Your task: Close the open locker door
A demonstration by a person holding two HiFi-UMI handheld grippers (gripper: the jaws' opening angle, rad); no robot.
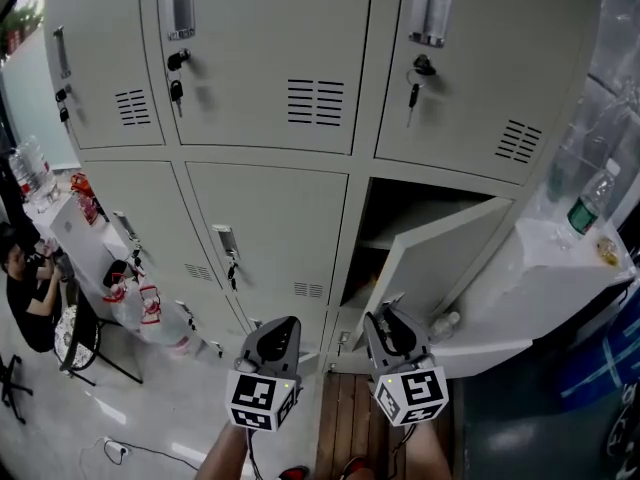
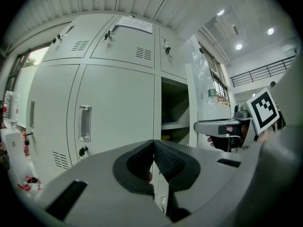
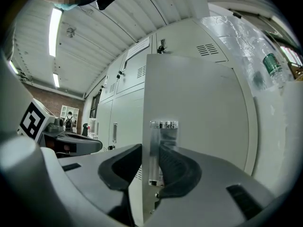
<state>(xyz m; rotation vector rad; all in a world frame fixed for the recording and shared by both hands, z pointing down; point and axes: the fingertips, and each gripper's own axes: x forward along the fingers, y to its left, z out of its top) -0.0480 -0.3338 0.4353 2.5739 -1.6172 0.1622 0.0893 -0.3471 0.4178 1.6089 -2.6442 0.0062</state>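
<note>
The open locker door (image 1: pixel 440 258) is grey and swings out from the lower right compartment (image 1: pixel 400 218), which is dark with a shelf inside. My right gripper (image 1: pixel 392 313) reaches its free edge. In the right gripper view the door (image 3: pixel 199 108) stands edge-on between the jaws, and my right gripper (image 3: pixel 150 148) has its pads closed on the edge by the chrome handle (image 3: pixel 161 145). My left gripper (image 1: pixel 280 326) hangs beside it, in front of a closed door. In the left gripper view my left gripper (image 2: pixel 154 143) is shut and holds nothing, with the open compartment (image 2: pixel 173 108) ahead to the right.
Closed locker doors (image 1: pixel 270 238) with keys in their locks fill the wall. A white ledge (image 1: pixel 560 268) at right carries a plastic bottle (image 1: pixel 585 208). At left stand a white table (image 1: pixel 75 230) with bags and a seated person (image 1: pixel 25 288). Wooden boards (image 1: pixel 350 418) lie underfoot.
</note>
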